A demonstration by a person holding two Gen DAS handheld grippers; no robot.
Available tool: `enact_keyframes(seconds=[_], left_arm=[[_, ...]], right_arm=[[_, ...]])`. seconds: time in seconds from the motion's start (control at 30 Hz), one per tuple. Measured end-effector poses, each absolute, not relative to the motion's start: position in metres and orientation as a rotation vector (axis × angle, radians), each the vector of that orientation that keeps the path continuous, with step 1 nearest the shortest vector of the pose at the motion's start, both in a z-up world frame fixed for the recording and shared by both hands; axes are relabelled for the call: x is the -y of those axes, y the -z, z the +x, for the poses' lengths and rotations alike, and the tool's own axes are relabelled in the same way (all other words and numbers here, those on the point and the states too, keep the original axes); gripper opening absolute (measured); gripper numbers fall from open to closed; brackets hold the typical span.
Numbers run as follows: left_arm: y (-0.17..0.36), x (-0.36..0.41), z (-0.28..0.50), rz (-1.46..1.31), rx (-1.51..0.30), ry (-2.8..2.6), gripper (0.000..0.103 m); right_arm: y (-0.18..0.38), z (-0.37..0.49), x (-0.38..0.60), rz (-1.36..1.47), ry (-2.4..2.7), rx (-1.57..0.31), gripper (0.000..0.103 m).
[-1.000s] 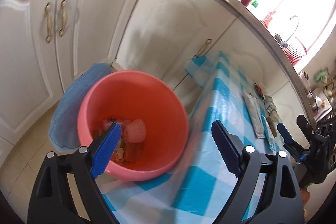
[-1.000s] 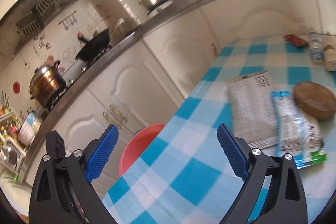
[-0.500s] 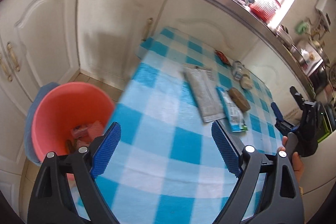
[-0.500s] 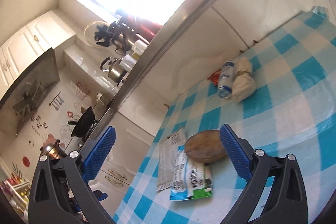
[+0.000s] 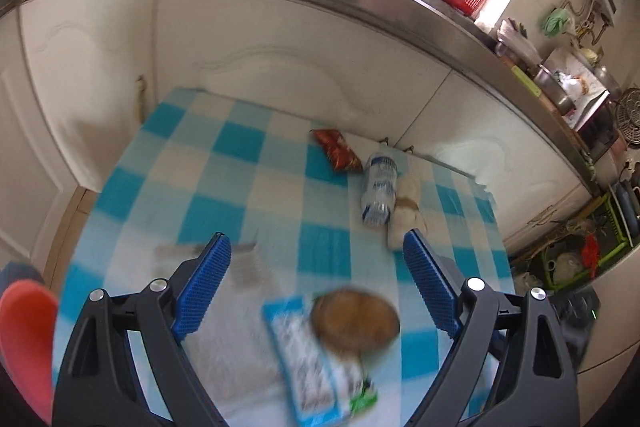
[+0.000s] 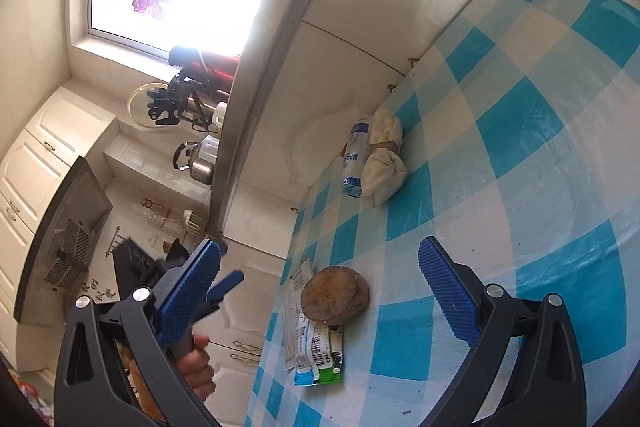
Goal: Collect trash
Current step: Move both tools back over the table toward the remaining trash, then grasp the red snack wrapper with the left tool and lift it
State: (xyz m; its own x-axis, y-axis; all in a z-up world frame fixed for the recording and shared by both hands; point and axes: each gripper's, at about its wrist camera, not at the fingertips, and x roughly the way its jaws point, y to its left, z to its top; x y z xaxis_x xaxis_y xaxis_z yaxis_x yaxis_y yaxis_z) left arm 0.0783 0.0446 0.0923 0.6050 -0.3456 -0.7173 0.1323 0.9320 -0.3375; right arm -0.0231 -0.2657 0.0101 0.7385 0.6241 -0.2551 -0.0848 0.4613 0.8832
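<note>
My left gripper [image 5: 316, 267] hangs open above the blue-and-white checked table [image 5: 240, 179], with nothing between its pads. Just under it lie a brown round piece [image 5: 354, 321], a blue wrapper [image 5: 316, 363] and a blurred grey wrapper [image 5: 240, 307]. Farther back are a red snack packet [image 5: 336, 149], a plastic bottle [image 5: 378, 189] and a crumpled cream wad [image 5: 406, 211]. My right gripper [image 6: 320, 267] is open too, tilted on its side and pointing at the brown round piece [image 6: 335, 297] and the wrapper [image 6: 316, 351]. The bottle [image 6: 356, 159] and wad [image 6: 384, 163] lie beyond.
The rim of a red bin [image 5: 24, 327] shows at the lower left, below the table edge. White cabinet doors [image 5: 280, 39] under a steel counter run along the table's far side. A hand [image 6: 196, 367] holds the other gripper left of the table.
The left gripper swung from over the red bin across to the table's trash. The right gripper rolled sideways and came closer to the brown round piece. Both stayed open.
</note>
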Motion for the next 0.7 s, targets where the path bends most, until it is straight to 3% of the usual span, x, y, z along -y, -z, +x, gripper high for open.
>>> enact_keyframes(seconds=[0.3,0.43,0.7], left_arm=[[-0.052,0.016,0.198,-0.297,-0.963,0.223,0.088],[-0.035,0.030,0.226,-0.292,-0.996,0.168,0.077],[-0.021,0.047,0.259,-0.245,-1.033,0.098,0.067]], right_arm=[[-0.012,-0.021,0.263,0.930,-0.438,-0.620,0.098],[-0.009,-0.021,0.266,0.957,-0.441,-0.619,0.098],[-0.007,-0.022,0.268,0.987,-0.452,-0.615,0.098]])
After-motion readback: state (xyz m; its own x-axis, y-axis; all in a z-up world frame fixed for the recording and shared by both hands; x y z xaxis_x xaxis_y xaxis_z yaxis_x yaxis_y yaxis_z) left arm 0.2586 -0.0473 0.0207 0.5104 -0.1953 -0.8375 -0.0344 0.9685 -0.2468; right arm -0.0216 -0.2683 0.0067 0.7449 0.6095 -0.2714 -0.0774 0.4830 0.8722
